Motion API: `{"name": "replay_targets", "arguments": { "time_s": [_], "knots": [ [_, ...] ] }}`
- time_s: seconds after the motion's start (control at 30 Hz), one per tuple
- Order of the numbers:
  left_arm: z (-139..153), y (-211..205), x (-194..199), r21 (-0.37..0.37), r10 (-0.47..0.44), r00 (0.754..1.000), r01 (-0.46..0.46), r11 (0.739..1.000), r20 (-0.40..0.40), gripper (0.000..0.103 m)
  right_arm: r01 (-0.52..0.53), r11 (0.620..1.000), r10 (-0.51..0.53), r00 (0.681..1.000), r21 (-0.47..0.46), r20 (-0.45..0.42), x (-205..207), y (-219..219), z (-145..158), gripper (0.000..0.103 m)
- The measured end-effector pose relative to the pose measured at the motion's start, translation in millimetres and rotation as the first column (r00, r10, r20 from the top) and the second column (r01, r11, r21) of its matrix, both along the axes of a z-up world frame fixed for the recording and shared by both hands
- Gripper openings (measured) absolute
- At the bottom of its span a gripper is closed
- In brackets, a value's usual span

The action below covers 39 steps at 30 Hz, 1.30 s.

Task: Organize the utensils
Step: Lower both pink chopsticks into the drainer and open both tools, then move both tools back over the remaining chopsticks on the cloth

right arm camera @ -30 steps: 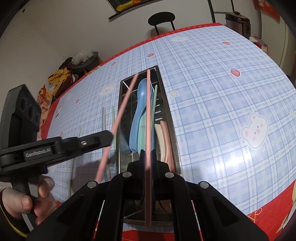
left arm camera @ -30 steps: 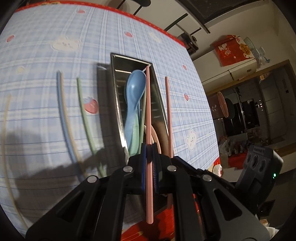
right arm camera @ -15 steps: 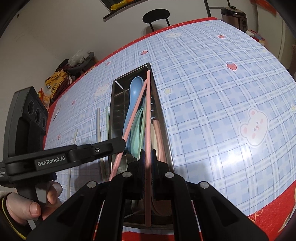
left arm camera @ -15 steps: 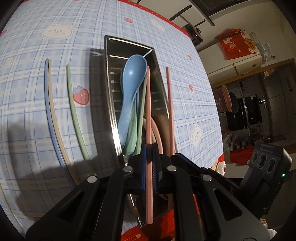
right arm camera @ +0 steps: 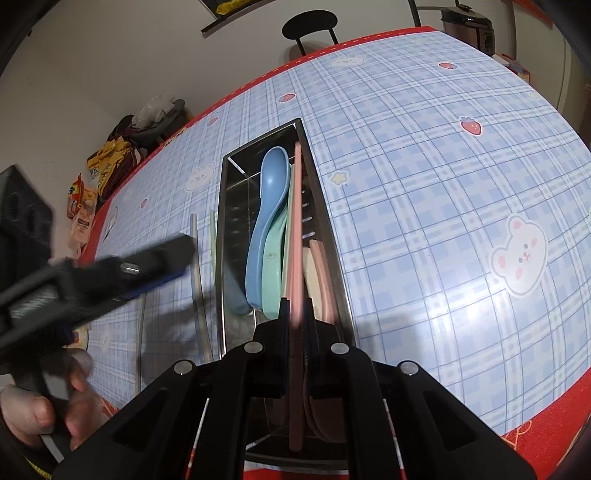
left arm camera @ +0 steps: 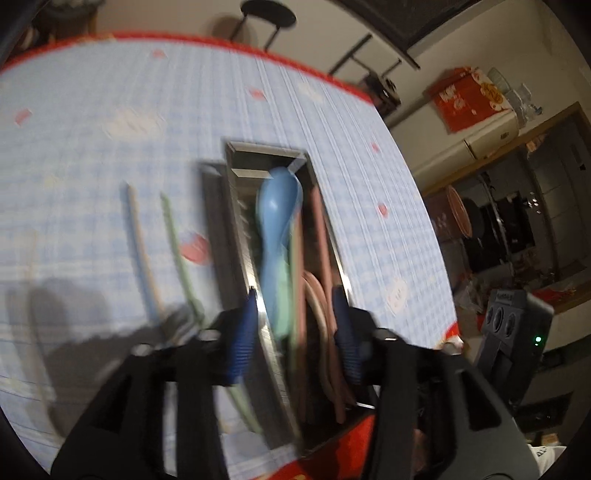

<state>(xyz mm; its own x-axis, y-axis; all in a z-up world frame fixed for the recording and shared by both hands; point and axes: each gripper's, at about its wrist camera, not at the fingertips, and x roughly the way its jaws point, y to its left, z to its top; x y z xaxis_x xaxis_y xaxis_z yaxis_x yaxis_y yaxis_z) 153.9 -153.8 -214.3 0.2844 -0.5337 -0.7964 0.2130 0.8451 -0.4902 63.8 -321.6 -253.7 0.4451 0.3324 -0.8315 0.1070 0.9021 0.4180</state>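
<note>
A long, narrow stainless-steel tray (right arm camera: 334, 236) sat lengthwise on the surface (right arm camera: 424, 184), which was covered by a blue plaid cloth printed with bears and strawberries and edged in red. Inside the tray lay a light-blue plastic spoon (right arm camera: 267, 206) resting on a mint-green plastic spoon (right arm camera: 275, 254); beside them, toward the tray's right wall, lay a beige curved utensil (right arm camera: 308, 273) and a dusty-pink one (right arm camera: 325, 273). One pink chopstick (left arm camera: 325, 243) lay in the tray along its right side, though the left wrist view was smeared by motion.

The right gripper (right arm camera: 295, 314) held its fingers pressed on a second pink chopstick (right arm camera: 296, 221), which pointed along the tray above the spoons. The left gripper (left arm camera: 293, 328) had just been opening; its blue-padded fingers (left arm camera: 240, 343) stood spread over the tray's near end, with nothing pinched between them.

Outside the tray, on the cloth to its left, lay three loose sticks side by side: a green chopstick (left arm camera: 181, 258), a beige chopstick (left arm camera: 142, 243) and a grey-blue chopstick (right arm camera: 195, 273). The left gripper's body and a hand (right arm camera: 48, 410) on its handle partly hid them in the right wrist view.

A black round stool (right arm camera: 309, 24) stood beyond the far edge.
</note>
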Motion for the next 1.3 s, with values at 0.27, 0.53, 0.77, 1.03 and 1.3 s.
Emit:
{"name": "replay_targets", "arguments": {
  "time_s": [0.27, 0.53, 0.77, 1.03, 1.3],
  "knots": [
    [35, 54, -6, 0.082, 0.075, 0.987, -0.087, 0.993, 0.141, 0.095, -0.018, 0.994, 0.034, 0.989, -0.109, 0.145, -1, 22, 43, 0.098],
    [44, 128, -20, 0.141, 0.193, 0.963, -0.221, 0.965, 0.189, 0.097, -0.06, 0.973, 0.117, 0.961, -0.223, 0.252, -6, 55, 75, 0.098],
    [45, 181, -53, 0.161, 0.249, 0.926, -0.302, 0.94, 0.285, 0.097, -0.049, 0.952, 0.135, 0.953, -0.301, 0.272, -23, 89, 67, 0.098],
    [14, 214, -84, 0.256, 0.237, 0.935, -0.305, 0.917, 0.266, 0.097, -0.161, 0.957, 0.208, 0.96, -0.24, 0.186, -19, 121, 48, 0.098],
    [-16, 231, -84, 0.289, 0.248, 0.957, -0.283, 0.915, 0.152, 0.097, -0.258, 0.94, 0.256, 0.966, -0.224, -0.04, 4, 131, 19, 0.098]
  ]
}}
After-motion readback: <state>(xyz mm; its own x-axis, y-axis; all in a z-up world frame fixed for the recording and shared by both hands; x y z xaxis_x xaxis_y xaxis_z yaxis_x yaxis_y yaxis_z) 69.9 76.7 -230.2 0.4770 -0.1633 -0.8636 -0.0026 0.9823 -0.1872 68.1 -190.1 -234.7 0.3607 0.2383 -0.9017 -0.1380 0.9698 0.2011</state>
